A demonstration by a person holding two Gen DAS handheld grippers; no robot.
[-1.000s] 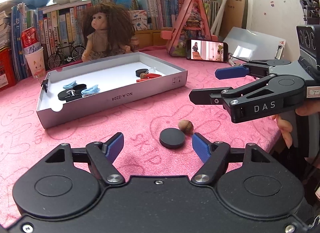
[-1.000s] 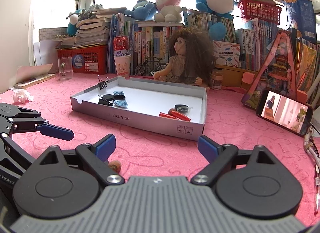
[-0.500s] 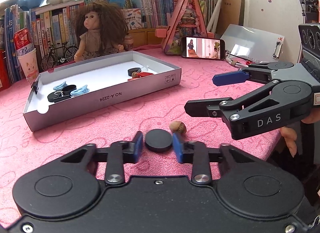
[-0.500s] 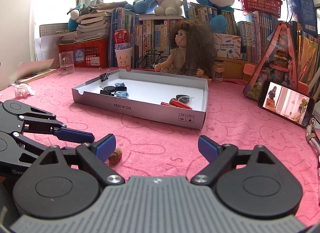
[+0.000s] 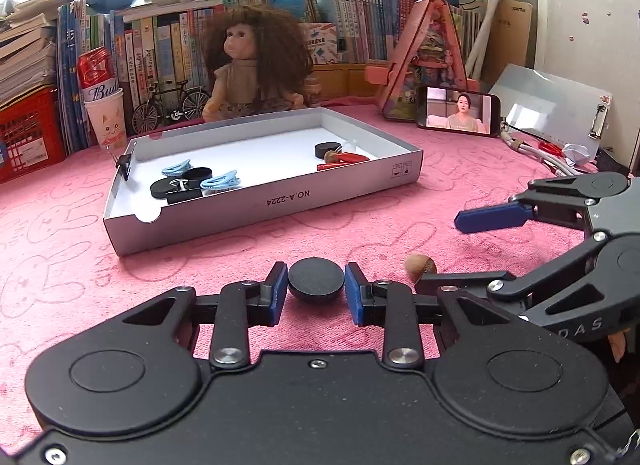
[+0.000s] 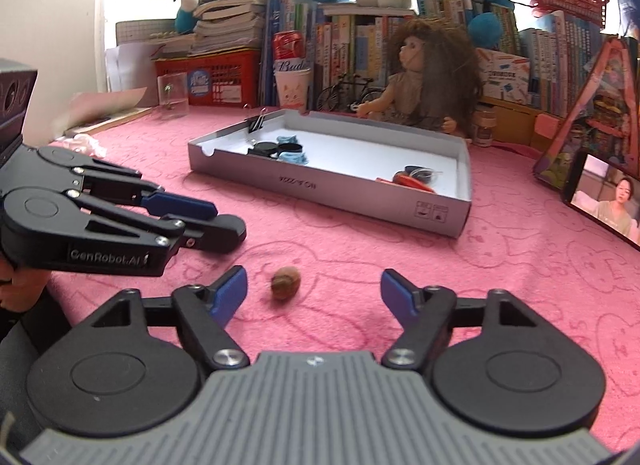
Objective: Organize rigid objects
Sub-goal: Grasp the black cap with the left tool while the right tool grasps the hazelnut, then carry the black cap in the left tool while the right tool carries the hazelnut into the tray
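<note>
My left gripper (image 5: 316, 285) is shut on a black round disc (image 5: 316, 277) that rests on the pink cloth, one blue pad on each side. To the disc's right lies a small brown nut (image 5: 420, 265). In the right wrist view the nut (image 6: 285, 282) sits on the cloth between my right gripper's (image 6: 312, 289) fingers, nearer the left one. Those jaws are closing and the pads do not touch it. The left gripper (image 6: 218, 221) shows at the left there. Behind stands a shallow grey box tray (image 5: 264, 205) holding black discs, blue clips and red pieces.
A curly-haired doll (image 5: 256, 65) sits behind the tray, before a wall of books. A phone (image 5: 458, 111) leans on a pink triangular case at the right, with cables and a clipboard (image 5: 552, 105) beyond. A cup with a can (image 5: 102, 105) stands back left.
The left jaws shut on the black disc. The right gripper came down and in over the nut, which now lies between its fingers, and its jaws have narrowed.
</note>
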